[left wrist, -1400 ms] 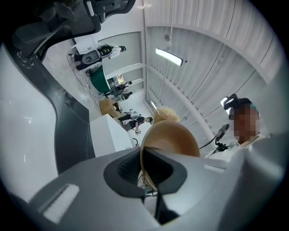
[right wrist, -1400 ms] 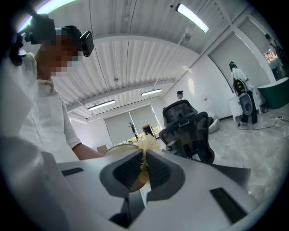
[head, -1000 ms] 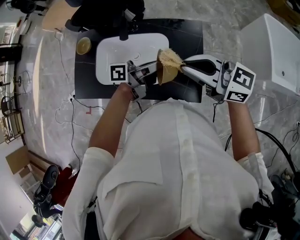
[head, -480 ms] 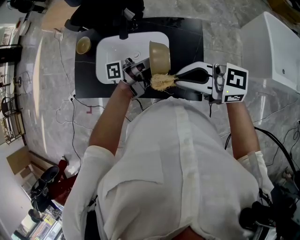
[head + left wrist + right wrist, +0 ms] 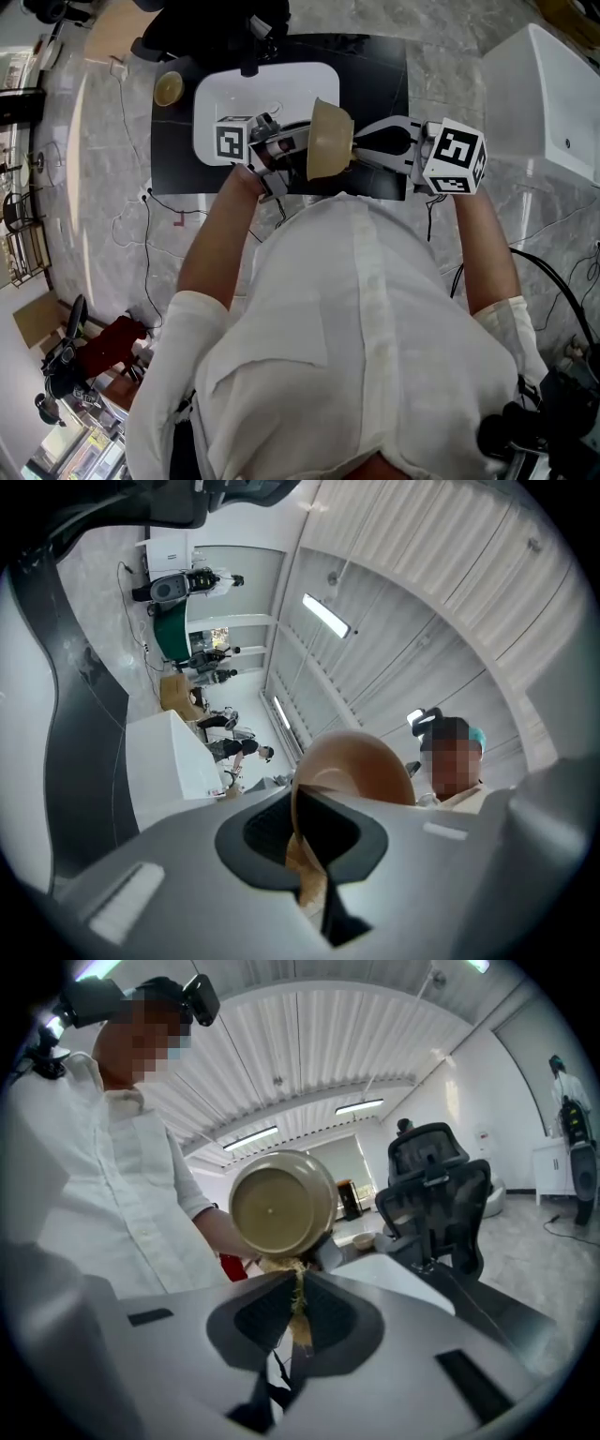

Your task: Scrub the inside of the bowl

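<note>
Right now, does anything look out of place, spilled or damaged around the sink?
Nothing stands out. The round tan bowl is tipped on its side by the white sink, but the left gripper is clamped on its rim, which looks deliberate. The straw-coloured fibrous scrubber is pinched in the right gripper. No spill or damage shows.

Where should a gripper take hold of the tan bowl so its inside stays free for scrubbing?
Pinch the bowl by its thin rim, one jaw inside, one outside, coming edge-on as the left gripper does. Its round body looks too wide for the jaws, and a rim grip leaves most of the inside open.
</note>
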{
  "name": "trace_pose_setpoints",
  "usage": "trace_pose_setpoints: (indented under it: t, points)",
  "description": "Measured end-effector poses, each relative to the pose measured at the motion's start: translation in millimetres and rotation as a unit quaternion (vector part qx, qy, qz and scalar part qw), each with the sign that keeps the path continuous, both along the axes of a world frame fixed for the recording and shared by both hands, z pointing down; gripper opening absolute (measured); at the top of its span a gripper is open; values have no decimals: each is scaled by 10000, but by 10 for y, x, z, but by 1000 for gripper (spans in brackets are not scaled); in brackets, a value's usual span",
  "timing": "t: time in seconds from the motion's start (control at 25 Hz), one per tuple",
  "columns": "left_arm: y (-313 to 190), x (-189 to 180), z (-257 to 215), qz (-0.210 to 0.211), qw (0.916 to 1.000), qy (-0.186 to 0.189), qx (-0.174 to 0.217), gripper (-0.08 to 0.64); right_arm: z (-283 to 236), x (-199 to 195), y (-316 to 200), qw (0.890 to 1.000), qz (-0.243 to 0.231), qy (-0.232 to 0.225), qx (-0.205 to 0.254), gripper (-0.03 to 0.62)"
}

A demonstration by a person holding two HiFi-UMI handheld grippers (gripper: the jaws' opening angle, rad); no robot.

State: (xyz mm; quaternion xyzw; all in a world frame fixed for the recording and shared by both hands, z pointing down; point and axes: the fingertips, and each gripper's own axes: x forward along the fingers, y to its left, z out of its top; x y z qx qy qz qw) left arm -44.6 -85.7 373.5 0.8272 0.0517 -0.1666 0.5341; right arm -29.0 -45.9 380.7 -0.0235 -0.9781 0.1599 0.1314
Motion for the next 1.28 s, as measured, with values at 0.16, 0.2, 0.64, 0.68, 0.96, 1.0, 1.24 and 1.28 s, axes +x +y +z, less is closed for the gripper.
trace_pose_setpoints:
  t: [0.16,0.2,0.64,0.68,0.96,1.0,1.24,1.28]
  points:
    - [59,13,80,113,9995,-269,139,11,61,40,-128,9993,243,249,105,25]
    - [71,18,97,138,9991,-352,194,11,64,53,-158,9990,292,306,139,25]
    - [75,-36,322,51,9944,-994,356,11,2,246,-453,9917,1210,315,300,25]
    - [76,-37,367,51,9933,-1100,349,11,-57,273,-495,9903,1339,196,329,24]
    - [110,14,463,73,9946,-1033,58,11,-430,196,-381,9905,1220,-502,385,23]
    - [86,6,461,43,9947,-1031,33,11,-486,199,-362,9903,1187,-641,328,23]
    - [-16,-31,482,-93,9948,-987,-213,11,-703,206,-207,9892,789,-1231,112,23]
    - [-26,-29,478,-121,9953,-930,-257,11,-718,203,-167,9891,683,-1301,81,23]
